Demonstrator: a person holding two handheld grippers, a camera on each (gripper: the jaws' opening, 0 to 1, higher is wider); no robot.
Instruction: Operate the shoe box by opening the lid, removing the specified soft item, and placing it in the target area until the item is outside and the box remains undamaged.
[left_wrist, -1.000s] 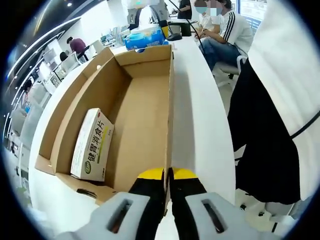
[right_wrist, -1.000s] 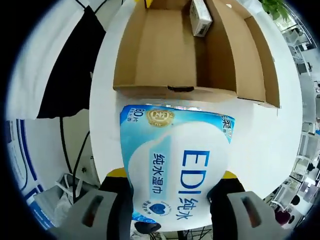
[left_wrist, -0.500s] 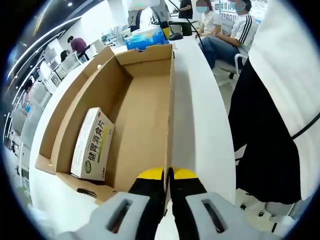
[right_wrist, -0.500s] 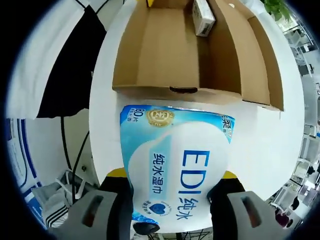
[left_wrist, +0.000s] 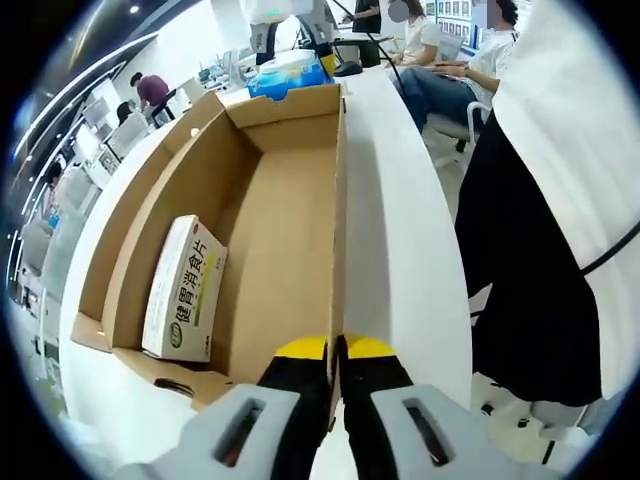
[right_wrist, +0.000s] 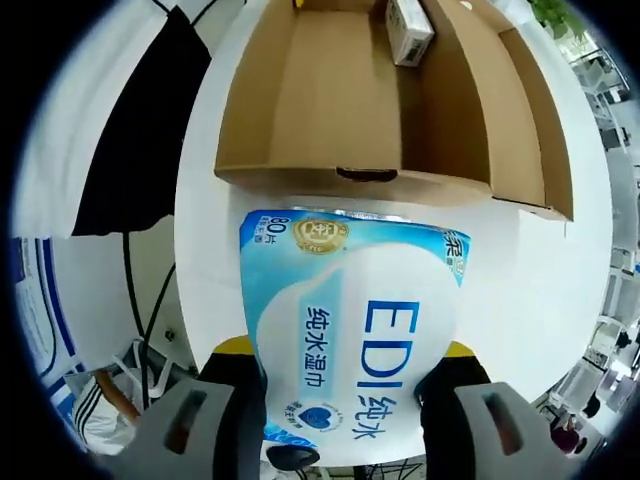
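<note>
The white tabletop (left_wrist: 395, 200) runs long and narrow away from the left gripper view, with a person's black-and-white clothing along its near edge and seated people at desks in the office beyond. In the right gripper view the same tabletop (right_wrist: 540, 290) spreads under everything.

On it stands the open cardboard shoe box (left_wrist: 270, 220), its lid folded back along the far long side. In the right gripper view the shoe box (right_wrist: 330, 100) sits at the top, one short wall with a small finger notch facing the camera, its floor bare apart from one carton.

The soft item, a blue-and-white pack of wet wipes (right_wrist: 352, 335), is outside the box, just in front of that notched short wall. It lies between the two jaws of the right tool (right_wrist: 345, 400), whose yellow-edged tips show at either side of the pack; they appear to be pinching it, though the contact itself is hidden under the pack. In the left gripper view the pack of wet wipes (left_wrist: 288, 75) peeks above the box's far short wall.

The left tool (left_wrist: 335, 352) has its yellow-tipped jaws pressed together on the near end of the box's long side wall, the thin cardboard edge running up between them.

A white-and-green medicine carton (left_wrist: 185, 290) lies flat inside the box, against the wall on the lid side. In the right gripper view the medicine carton (right_wrist: 408, 28) sits at the box's far end.
</note>
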